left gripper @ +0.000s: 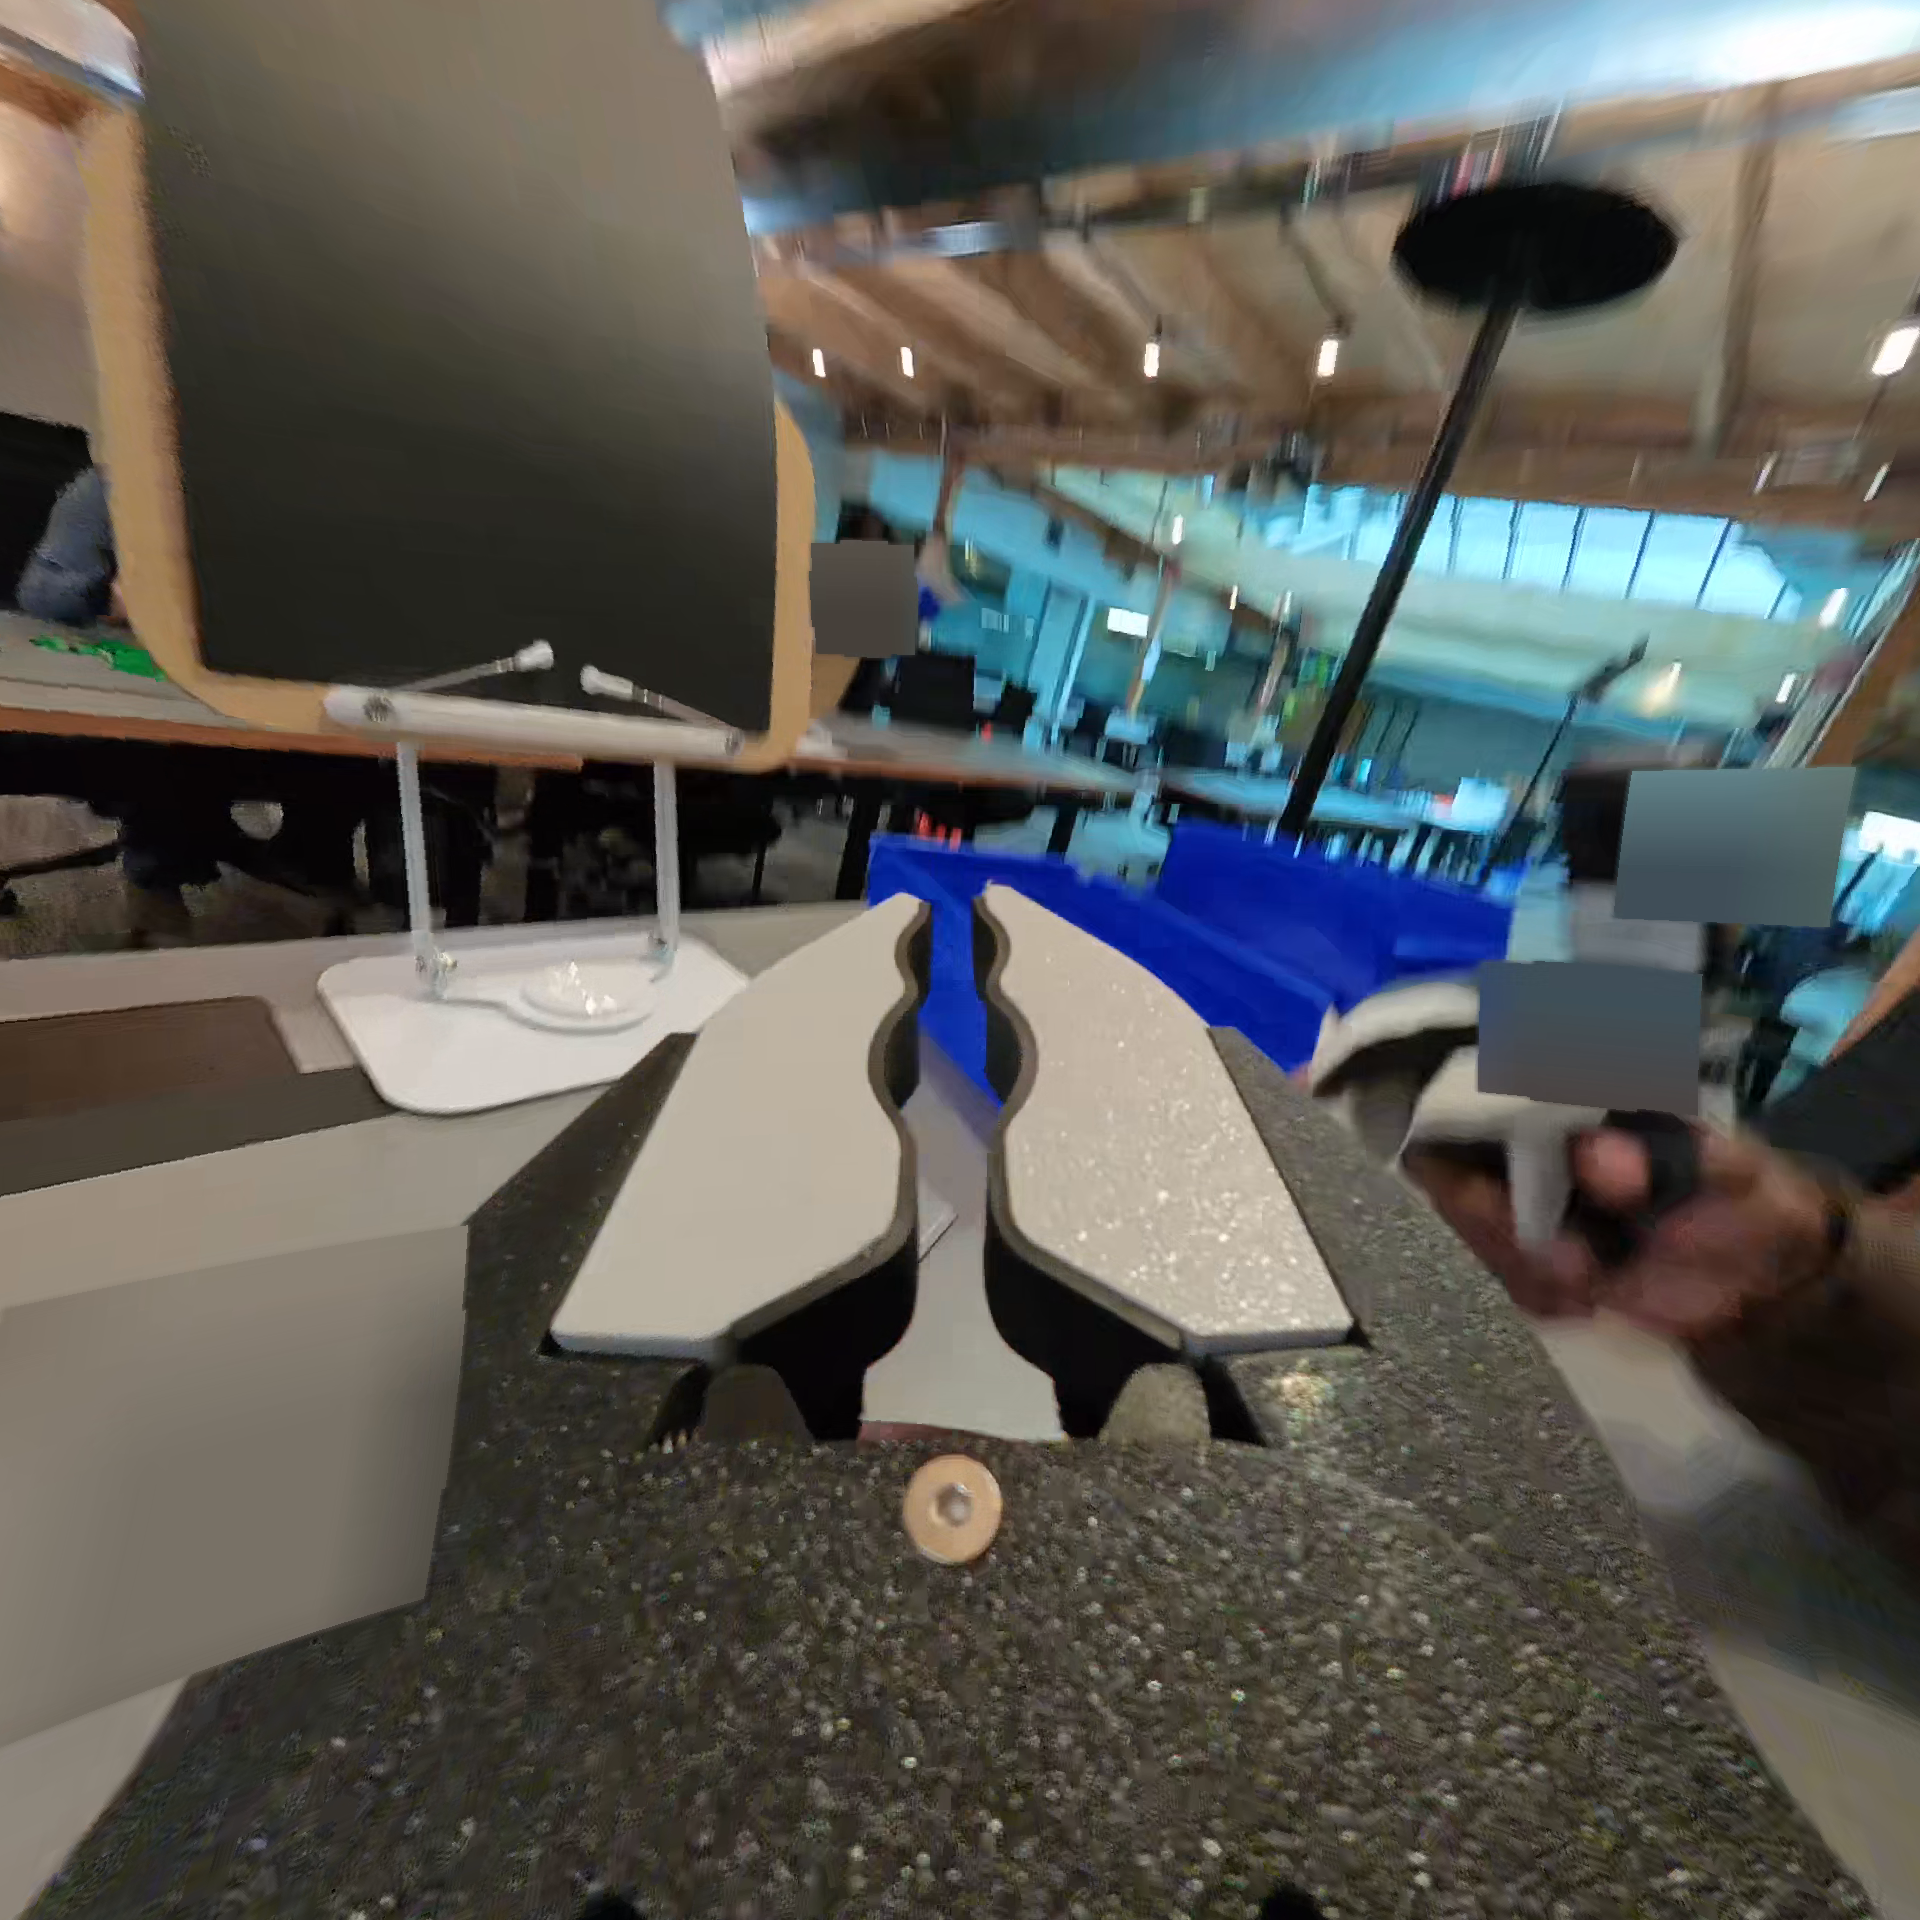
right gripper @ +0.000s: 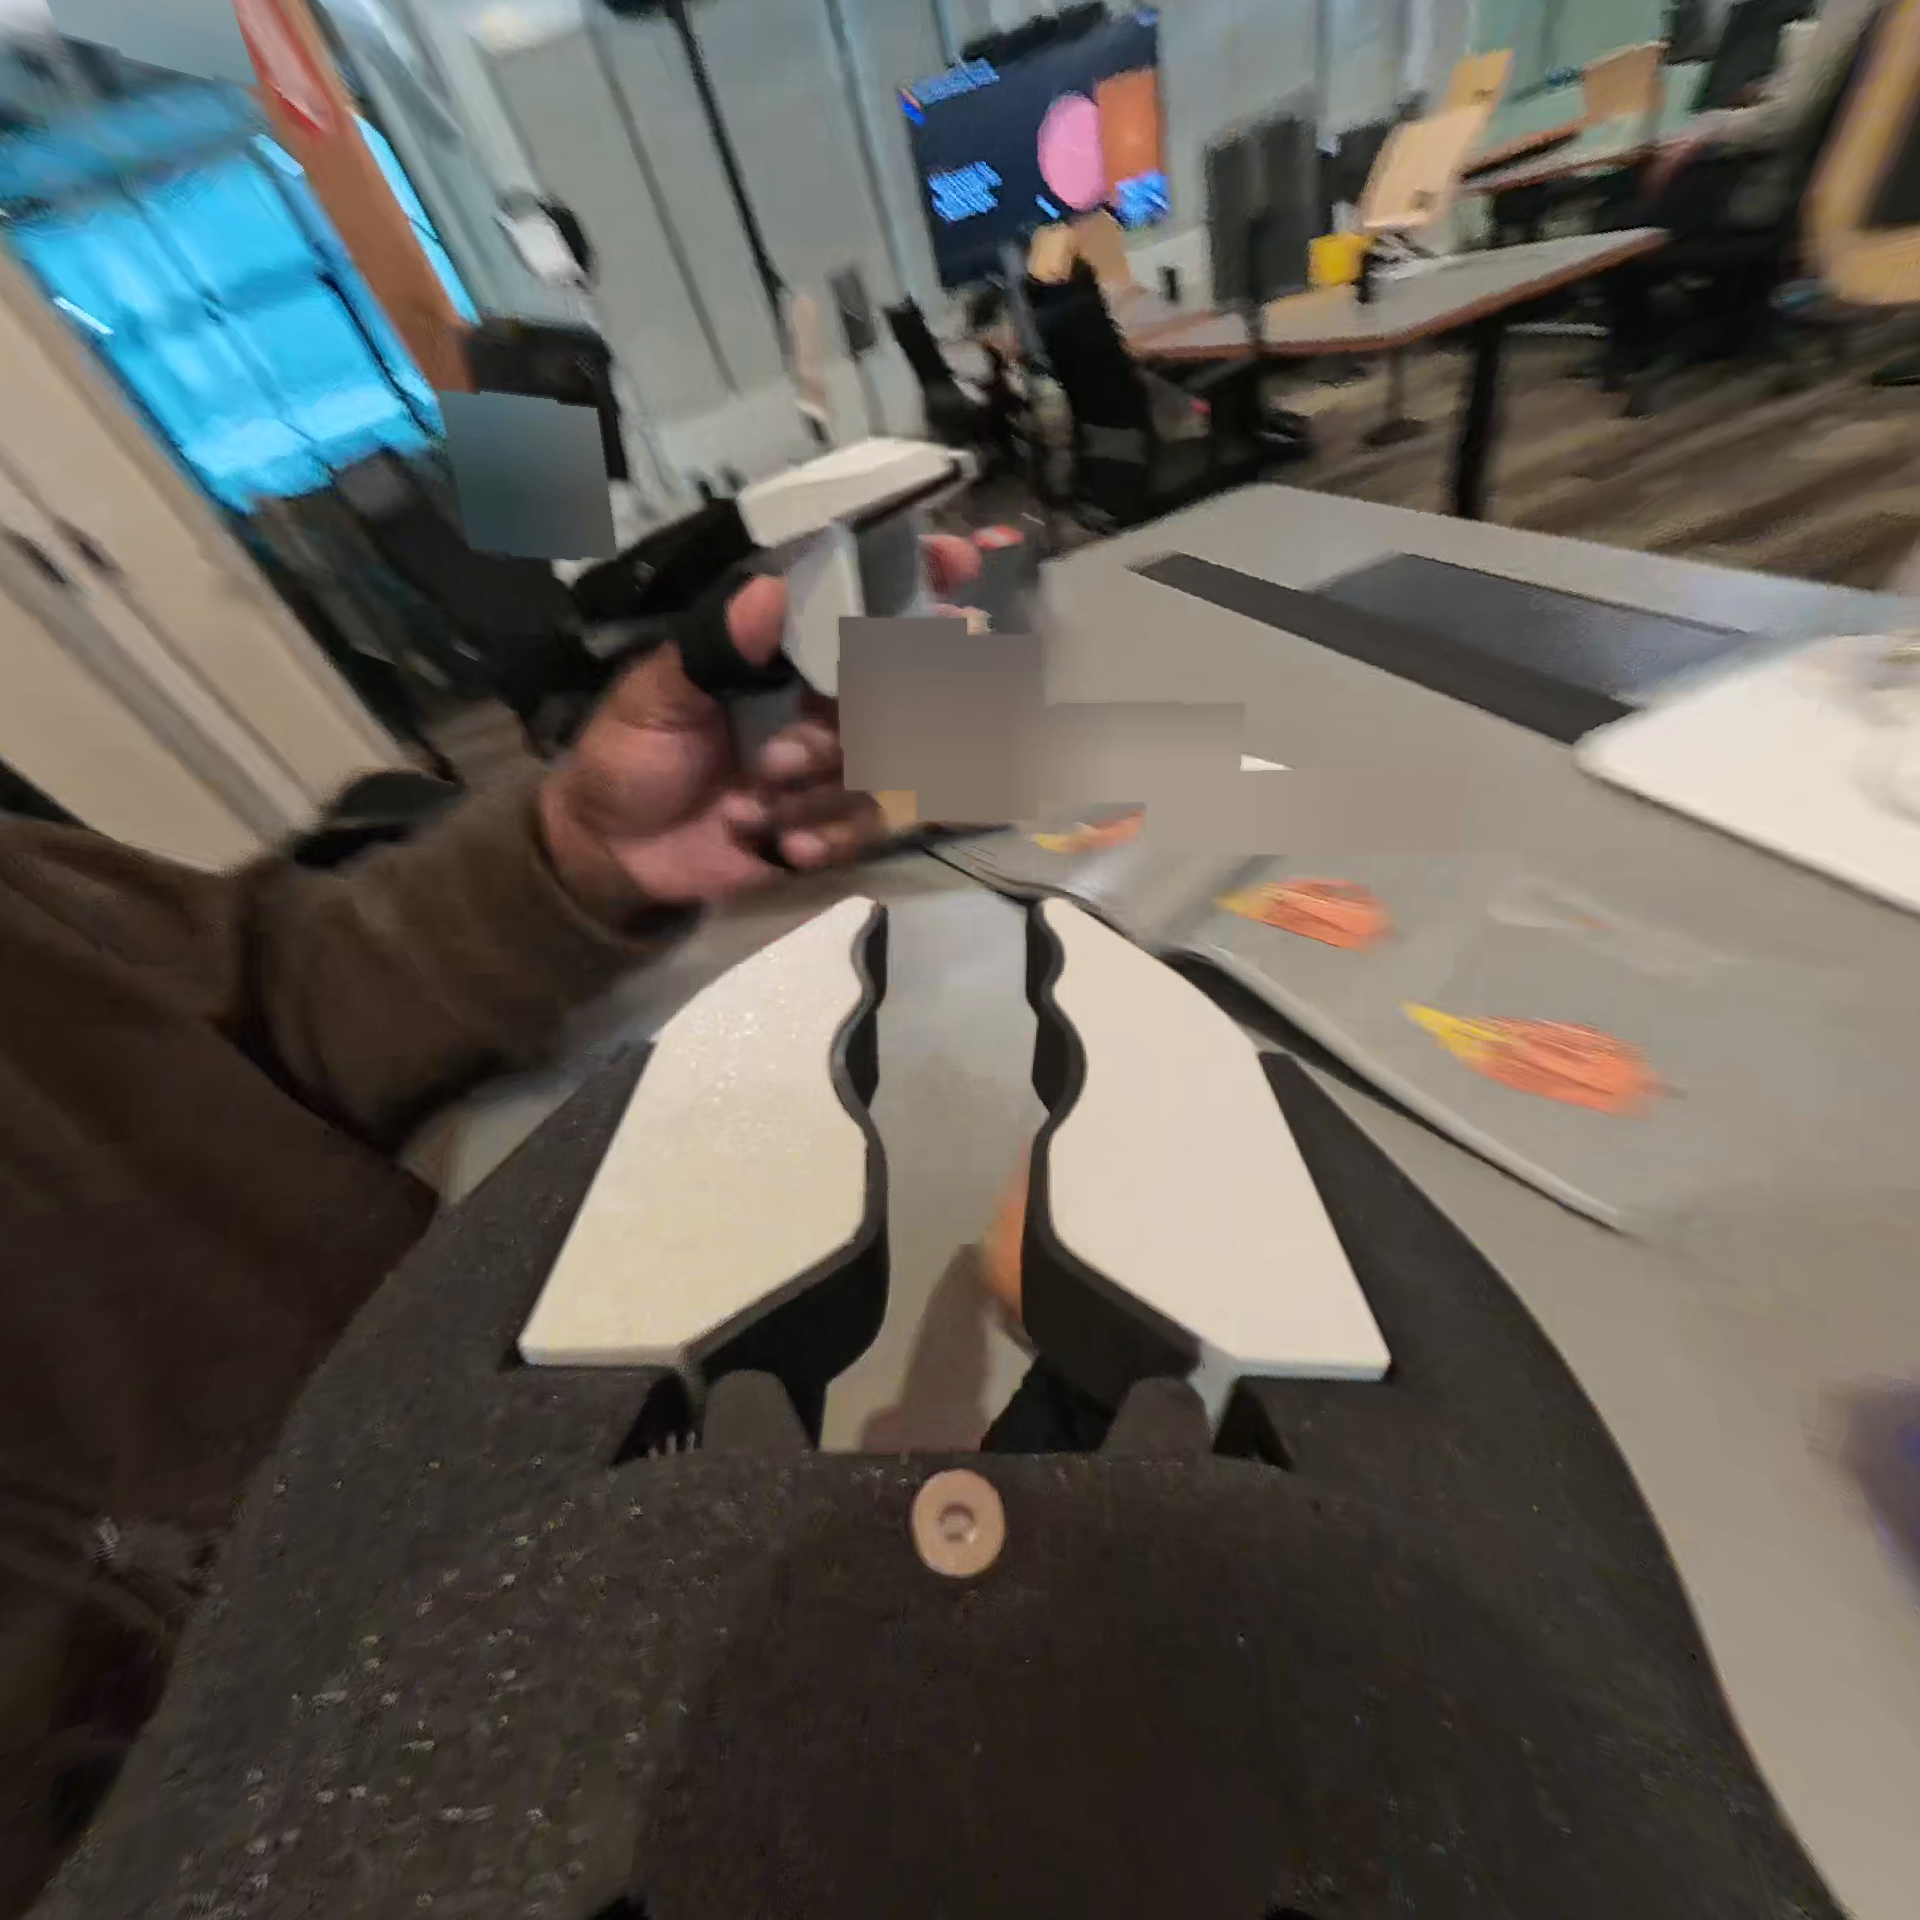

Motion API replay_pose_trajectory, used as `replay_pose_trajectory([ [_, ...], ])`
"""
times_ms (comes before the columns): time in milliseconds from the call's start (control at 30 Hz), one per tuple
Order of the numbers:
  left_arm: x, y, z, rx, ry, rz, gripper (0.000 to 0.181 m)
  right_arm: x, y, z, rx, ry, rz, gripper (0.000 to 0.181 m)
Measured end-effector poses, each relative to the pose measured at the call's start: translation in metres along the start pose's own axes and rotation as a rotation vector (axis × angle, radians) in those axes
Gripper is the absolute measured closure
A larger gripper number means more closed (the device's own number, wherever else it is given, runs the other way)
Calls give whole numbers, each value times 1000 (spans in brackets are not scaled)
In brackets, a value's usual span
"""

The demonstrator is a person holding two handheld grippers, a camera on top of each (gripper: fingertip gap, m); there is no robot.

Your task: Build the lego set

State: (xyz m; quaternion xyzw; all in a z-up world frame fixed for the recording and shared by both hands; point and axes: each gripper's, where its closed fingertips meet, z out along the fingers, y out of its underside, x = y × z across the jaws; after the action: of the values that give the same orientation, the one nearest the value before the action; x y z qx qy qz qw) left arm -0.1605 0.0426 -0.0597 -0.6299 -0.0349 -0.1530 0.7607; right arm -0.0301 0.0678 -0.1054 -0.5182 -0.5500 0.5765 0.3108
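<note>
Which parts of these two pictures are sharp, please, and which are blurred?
Left wrist view: its own tool is sharp, the stand fairly clear; the hand and blue bin are smeared. Right wrist view: the tool is sharp; the hand, booklet and room are blurred.

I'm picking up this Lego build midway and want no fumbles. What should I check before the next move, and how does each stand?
1. Left gripper empty: ok, narrow gap, nothing between the fingers.
2. Right gripper empty: ok, open.
3. Printed instruction booklet with orange pictures within sight: ok, lying on the grey table.
4. Loose bricks located: cannot tell, none clearly visible.
5. Blue bin contents: cannot tell.
</note>
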Motion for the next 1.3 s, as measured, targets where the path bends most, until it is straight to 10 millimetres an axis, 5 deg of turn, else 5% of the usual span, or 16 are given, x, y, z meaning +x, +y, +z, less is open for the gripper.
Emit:
replay_pose_trajectory([
  [233, -37, 55, 8, -177, -6, 78, 167, 162, -26, -140, -413, 424, -213, 157],
  [367, -35, 72, -1, -211, 13, 138, 167, 224, -22, -169, -558, 435, -104, 157],
  [567, -33, 70, -5, -185, 16, 188, 167, 216, 29, -145, -699, 371, -101, 156],
  [700, -19, 80, -3, -193, 93, 195, 168, 205, 45, -127, -725, 306, -92, 156],
  [933, 1, 95, -1, -243, 148, 306, 169, 197, 53, -115, -750, 273, -91, 155],
  [1300, -1, 94, -1, -241, 143, 260, 171, 203, 52, -120, -747, 300, -78, 155],
])
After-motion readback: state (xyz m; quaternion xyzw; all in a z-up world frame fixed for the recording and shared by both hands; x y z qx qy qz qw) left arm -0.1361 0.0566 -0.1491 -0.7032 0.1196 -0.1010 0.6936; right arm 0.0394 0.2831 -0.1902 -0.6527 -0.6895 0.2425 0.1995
